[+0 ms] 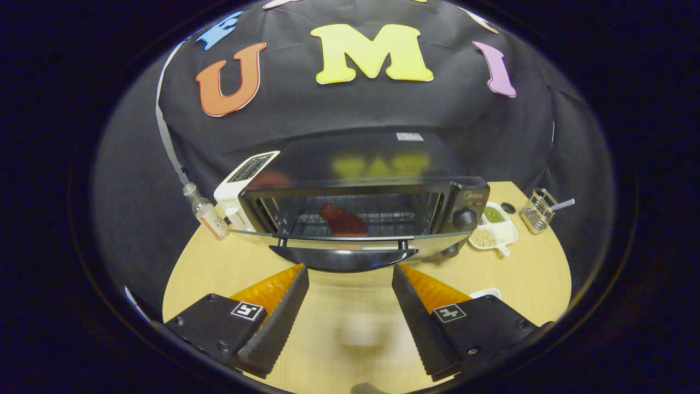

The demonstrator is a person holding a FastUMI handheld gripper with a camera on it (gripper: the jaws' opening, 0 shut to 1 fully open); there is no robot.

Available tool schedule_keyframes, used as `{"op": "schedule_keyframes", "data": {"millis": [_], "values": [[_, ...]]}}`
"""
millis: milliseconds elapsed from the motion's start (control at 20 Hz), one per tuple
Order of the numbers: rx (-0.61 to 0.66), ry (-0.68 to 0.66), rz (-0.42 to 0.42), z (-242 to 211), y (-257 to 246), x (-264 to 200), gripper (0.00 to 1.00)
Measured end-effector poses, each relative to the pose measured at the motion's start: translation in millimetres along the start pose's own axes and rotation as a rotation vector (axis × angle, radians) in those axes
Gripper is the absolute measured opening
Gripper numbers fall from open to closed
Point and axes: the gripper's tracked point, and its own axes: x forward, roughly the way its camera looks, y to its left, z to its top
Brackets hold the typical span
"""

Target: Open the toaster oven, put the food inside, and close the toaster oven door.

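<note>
Food (343, 220) on the rack, gripper (350, 276) open and empty just below the door handle (343, 258): lift evenly at mid-handle.

White toaster (240, 189) half-hidden behind the toaster oven (372, 186). White dish (485, 293) mostly covered by the claw's right finger. Contents of the divided dish (495, 227) too small to identify. Bottle (206, 213) label unreadable.
</note>
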Motion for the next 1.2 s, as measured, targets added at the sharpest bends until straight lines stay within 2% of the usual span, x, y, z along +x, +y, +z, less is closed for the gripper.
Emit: {"op": "schedule_keyframes", "data": {"millis": [150,300,550,800,1050,1200], "values": [[-0.007,-0.059,-0.001,29,5,8,0.94],[-0.020,-0.083,0.004,37,1,-3,0.95],[-0.030,-0.147,-0.019,55,-24,-48,0.95],[-0.038,-0.285,-0.067,96,-81,-138,0.95],[-0.005,-0.478,-0.114,143,-153,-257,0.95],[-0.030,-0.597,-0.147,160,-193,-312,1.00]]}}
